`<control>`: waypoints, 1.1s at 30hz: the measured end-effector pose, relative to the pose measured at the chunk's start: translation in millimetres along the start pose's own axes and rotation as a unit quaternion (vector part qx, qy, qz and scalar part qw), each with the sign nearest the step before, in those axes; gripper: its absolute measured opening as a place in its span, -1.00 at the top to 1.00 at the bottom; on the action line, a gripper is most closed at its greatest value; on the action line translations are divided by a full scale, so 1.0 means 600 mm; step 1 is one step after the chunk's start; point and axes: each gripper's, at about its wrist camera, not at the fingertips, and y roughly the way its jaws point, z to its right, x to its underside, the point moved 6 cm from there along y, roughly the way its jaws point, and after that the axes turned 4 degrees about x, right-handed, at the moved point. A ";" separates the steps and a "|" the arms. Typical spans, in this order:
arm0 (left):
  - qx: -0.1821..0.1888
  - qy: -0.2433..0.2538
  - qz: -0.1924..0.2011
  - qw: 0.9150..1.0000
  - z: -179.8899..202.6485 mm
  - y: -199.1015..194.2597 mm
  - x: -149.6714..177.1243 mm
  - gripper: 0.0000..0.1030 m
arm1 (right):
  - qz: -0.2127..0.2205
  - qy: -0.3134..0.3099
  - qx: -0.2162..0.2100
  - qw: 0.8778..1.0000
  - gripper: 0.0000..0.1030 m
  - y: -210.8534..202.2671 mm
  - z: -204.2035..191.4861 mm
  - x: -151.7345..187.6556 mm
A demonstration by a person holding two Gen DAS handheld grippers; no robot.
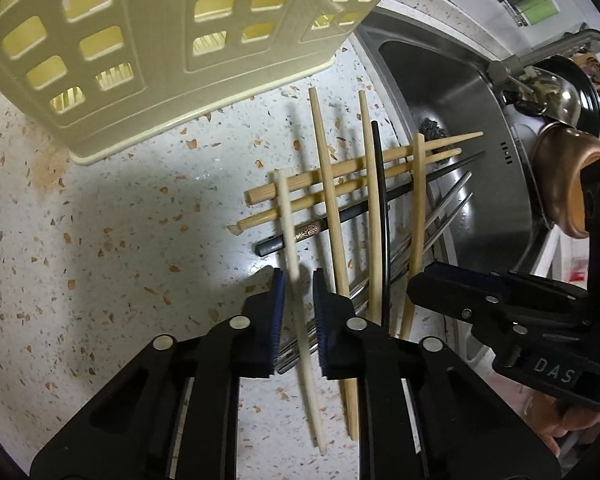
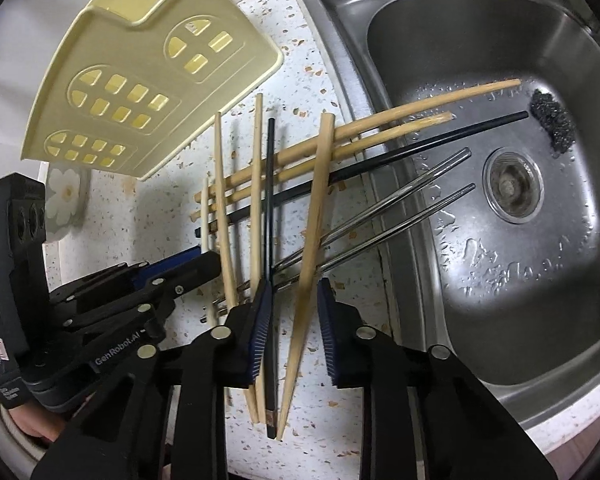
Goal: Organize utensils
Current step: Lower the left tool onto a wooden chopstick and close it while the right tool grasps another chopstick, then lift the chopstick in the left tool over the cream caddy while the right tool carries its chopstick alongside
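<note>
My desk is white with orange-brown flecks; beside the steel-grey sink lie tan, black and cream chopsticks, a pale-yellow holder.

Chopsticks btwn holder & sink

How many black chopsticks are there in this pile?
2. One black chopstick lies lengthwise among the bamboo chopsticks; the second black chopstick runs crosswise beneath them, tip over the sink. None seems hidden.

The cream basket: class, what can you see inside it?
Through the cut-out windows of the basket, only its yellow-lit inner walls and some ribbed slats low down show. No utensil is visible inside. Its solid panels hide the rest, and the open top is out of view.
</note>
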 end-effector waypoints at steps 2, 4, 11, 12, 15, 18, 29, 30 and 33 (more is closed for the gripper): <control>0.001 0.000 -0.004 1.000 0.000 0.002 -0.001 0.81 | -0.001 0.001 0.002 1.000 0.61 0.003 0.004 0.000; 0.002 0.000 -0.008 1.000 0.000 0.004 -0.001 0.87 | -0.003 0.003 0.002 1.000 0.62 0.008 0.008 0.000; 0.004 0.000 -0.008 1.000 0.000 0.005 -0.005 0.91 | -0.014 0.012 -0.004 1.000 0.88 0.023 0.016 0.003; 0.007 -0.002 -0.007 1.000 -0.001 0.004 -0.003 0.91 | -0.014 0.013 -0.005 1.000 0.89 0.023 0.016 0.004; 0.015 -0.003 -0.001 1.000 -0.002 -0.003 0.000 0.91 | -0.013 0.013 -0.009 1.000 0.91 0.021 0.017 0.006; 0.026 0.000 0.016 1.000 0.001 -0.022 0.004 0.91 | -0.007 0.014 -0.016 1.000 0.91 0.011 0.016 0.007; 0.039 0.000 0.054 0.998 0.002 -0.090 0.007 0.91 | 0.042 0.009 -0.031 0.999 0.91 -0.060 0.009 0.010; 0.043 0.001 0.058 0.997 0.004 -0.098 0.007 0.91 | 0.047 0.009 -0.034 0.998 0.91 -0.067 0.010 0.009; 0.050 0.012 0.085 0.995 0.013 -0.132 0.001 0.91 | 0.074 -0.002 -0.041 0.996 0.91 -0.101 0.004 0.000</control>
